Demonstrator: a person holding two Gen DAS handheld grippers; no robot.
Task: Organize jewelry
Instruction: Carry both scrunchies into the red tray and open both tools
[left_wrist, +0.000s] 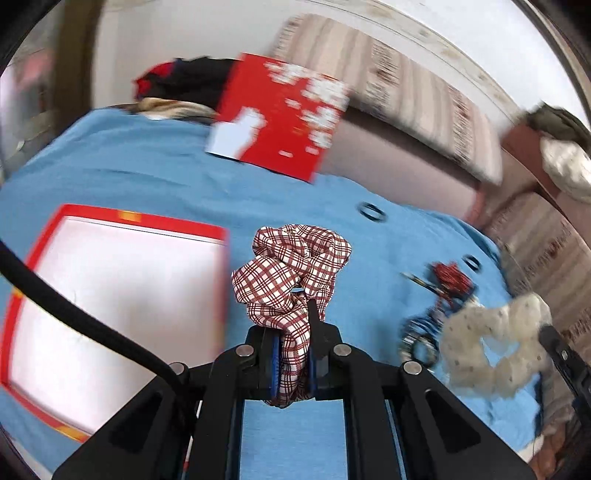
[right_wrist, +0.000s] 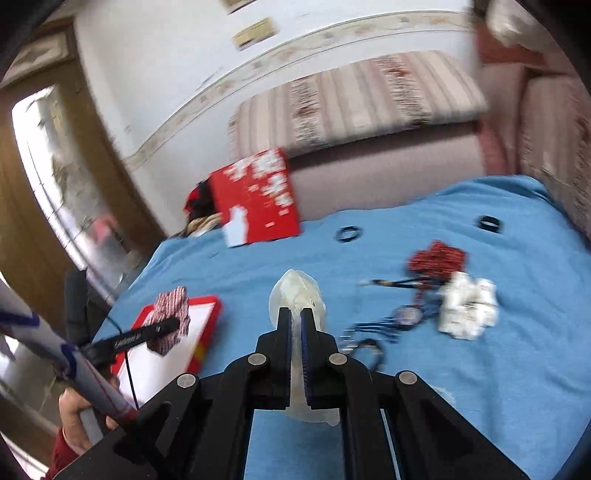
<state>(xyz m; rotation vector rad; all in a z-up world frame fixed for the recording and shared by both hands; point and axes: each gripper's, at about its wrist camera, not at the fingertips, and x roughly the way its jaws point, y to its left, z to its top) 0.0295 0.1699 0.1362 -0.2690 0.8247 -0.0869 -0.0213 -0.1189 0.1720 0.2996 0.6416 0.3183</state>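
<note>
Left gripper (left_wrist: 291, 332) fingers clamp a red-and-white plaid fabric scrunchie (left_wrist: 291, 269), long axis running away along the fingers, just right of the open red box with white lining (left_wrist: 110, 295). Right gripper (right_wrist: 294, 332) fingers pinch a cream sheer scrunchie (right_wrist: 297, 295), lengthwise too, above the blue cloth-covered counter (right_wrist: 480, 387). Box contents: cannot tell.

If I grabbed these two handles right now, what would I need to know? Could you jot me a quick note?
Left tool: shut on the plaid scrunchie.
Right tool: shut on the cream scrunchie.
Both are in the air above the blue cloth.
Open red box: looks empty, nothing stored yet.
Left on the cloth: red beaded piece, white scrunchie, blue cord tangle, two black rings.
Red lid leans at the far edge.
</note>
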